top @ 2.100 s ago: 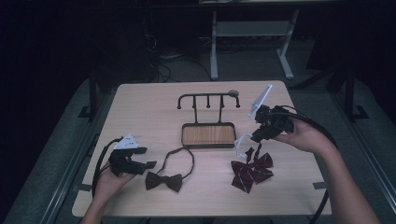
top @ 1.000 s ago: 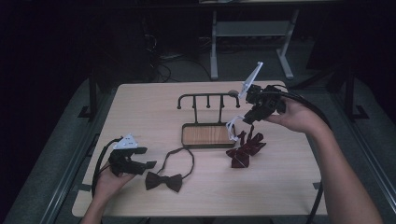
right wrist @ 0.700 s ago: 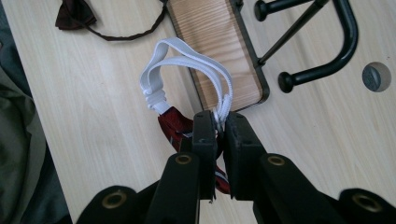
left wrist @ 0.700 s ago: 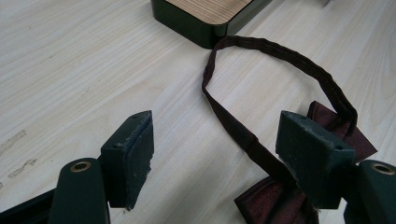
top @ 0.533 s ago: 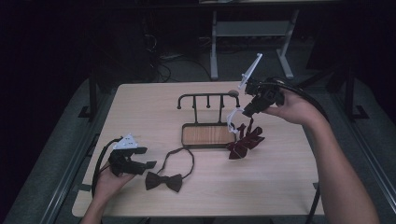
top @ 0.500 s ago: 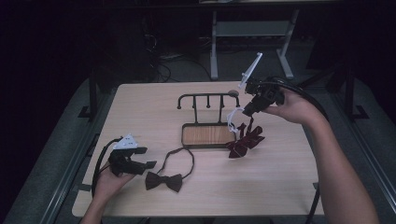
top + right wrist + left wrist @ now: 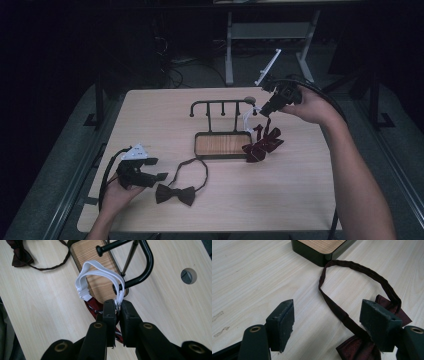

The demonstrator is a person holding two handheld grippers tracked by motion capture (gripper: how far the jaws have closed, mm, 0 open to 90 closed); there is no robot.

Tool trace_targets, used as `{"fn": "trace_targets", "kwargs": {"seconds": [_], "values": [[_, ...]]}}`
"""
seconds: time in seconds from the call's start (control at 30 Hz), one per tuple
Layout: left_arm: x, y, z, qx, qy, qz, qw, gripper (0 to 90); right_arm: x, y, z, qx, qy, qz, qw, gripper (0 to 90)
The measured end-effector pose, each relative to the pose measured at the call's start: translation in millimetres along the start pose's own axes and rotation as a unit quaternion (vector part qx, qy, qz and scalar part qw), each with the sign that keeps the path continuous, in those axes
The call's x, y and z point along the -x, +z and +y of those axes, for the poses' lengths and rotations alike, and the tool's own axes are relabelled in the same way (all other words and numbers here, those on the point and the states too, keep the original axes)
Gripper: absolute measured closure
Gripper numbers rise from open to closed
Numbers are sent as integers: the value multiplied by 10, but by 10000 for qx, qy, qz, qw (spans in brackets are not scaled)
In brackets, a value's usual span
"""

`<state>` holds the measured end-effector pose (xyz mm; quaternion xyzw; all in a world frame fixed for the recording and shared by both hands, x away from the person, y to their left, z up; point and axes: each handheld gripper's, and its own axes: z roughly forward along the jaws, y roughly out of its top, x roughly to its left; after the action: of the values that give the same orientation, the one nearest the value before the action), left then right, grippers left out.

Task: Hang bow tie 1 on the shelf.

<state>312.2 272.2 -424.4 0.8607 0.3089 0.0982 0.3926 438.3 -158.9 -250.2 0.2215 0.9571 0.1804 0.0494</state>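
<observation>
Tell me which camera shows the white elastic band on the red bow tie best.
The right gripper view: the white elastic band loops up close beside the black rack, pinched in the right tongs. The high view shows it small and faint above the red bow tie. The left gripper view looks at the dark bow tie instead.

Light wood-grain table (image 7: 150, 115), round cable hole (image 7: 188, 275) in its top. Dark floor around. Behind the table a grey metal frame (image 7: 229, 45) with crossbar, tangled black cables (image 7: 172, 70) on the floor near it.
</observation>
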Motion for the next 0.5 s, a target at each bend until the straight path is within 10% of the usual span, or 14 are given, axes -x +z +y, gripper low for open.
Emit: {"fn": "trace_targets", "kwargs": {"seconds": [0.5], "values": [[7,12,2,-4,21,-25,10000,278,220,75,-21,50,309,8,9995,826]]}}
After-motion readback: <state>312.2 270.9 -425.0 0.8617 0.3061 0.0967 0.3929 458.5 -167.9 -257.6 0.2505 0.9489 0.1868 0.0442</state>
